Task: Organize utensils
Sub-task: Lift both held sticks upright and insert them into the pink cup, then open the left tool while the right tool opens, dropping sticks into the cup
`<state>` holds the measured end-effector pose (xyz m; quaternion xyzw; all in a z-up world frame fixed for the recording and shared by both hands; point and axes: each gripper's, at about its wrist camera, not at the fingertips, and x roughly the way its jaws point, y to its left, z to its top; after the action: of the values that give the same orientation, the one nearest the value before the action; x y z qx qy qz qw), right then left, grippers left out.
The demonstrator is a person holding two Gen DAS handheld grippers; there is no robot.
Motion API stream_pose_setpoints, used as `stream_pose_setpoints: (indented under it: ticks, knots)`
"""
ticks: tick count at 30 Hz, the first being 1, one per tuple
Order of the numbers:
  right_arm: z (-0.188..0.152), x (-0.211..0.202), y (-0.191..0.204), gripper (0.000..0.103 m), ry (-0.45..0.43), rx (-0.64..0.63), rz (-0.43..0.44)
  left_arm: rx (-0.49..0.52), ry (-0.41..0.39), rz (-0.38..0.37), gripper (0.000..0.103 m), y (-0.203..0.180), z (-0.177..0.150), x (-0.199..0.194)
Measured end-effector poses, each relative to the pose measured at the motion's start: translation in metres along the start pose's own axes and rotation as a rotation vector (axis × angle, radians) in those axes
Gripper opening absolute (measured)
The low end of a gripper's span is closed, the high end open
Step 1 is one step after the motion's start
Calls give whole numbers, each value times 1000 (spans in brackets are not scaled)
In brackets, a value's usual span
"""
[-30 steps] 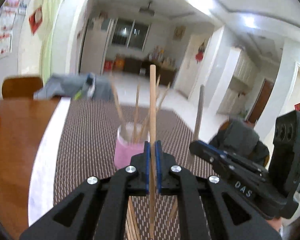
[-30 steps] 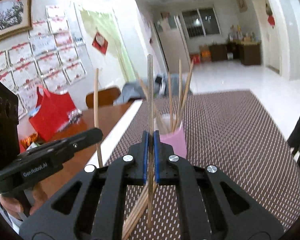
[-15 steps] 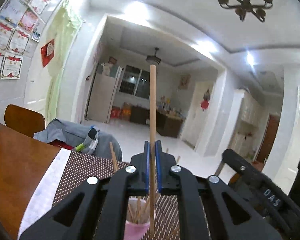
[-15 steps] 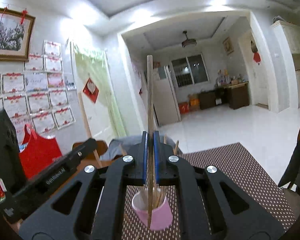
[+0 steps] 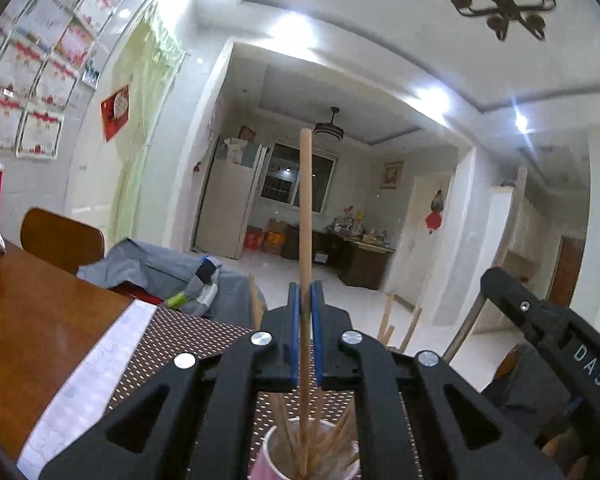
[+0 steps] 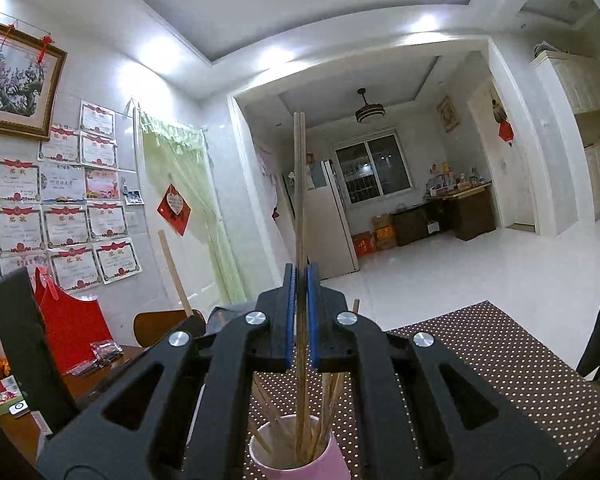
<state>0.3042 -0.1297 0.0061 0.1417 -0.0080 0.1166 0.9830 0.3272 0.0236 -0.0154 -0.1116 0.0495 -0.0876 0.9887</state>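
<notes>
My left gripper is shut on a light wooden chopstick that stands upright, its lower end inside the pink cup just below. My right gripper is shut on a darker wooden chopstick, also upright with its lower end inside the same pink cup. The cup holds several other chopsticks leaning outward. The right gripper's body shows at the right of the left wrist view; the left gripper's body shows at the left of the right wrist view.
The cup stands on a brown dotted placemat on a wooden table. A wooden chair with grey clothing stands at the far edge. Red bags and small items lie on the table's left.
Both grippers have lifted and come over the cup. The chopsticks' lower ends, above the mat a second ago, now reach down into the cup.
</notes>
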Motion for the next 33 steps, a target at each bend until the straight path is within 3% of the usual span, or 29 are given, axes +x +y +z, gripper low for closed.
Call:
stream_pose_setpoints:
  ticks: [10,12,13,14,23,33]
  knots:
    - [-14,12,1,6,82,-23,0,45,78,25,7,-3,-8,9]
    - [-14,13,-1,6,95,-17,2,51,94,33,15,-3,-7,9]
    - [-14,11,-2,6,97,-14,2,49,102,38,28,-3,-6,9]
    - [-14,11,-3,6,101,-14,3,48,106,41,30,-3,-5,8]
    - [-13,15,0,6,127,-16,11,128,94,105,37,-11,3,-1]
    - [-15,17,1,6,146,-31,21,167,75,140,37,-13,7,-4]
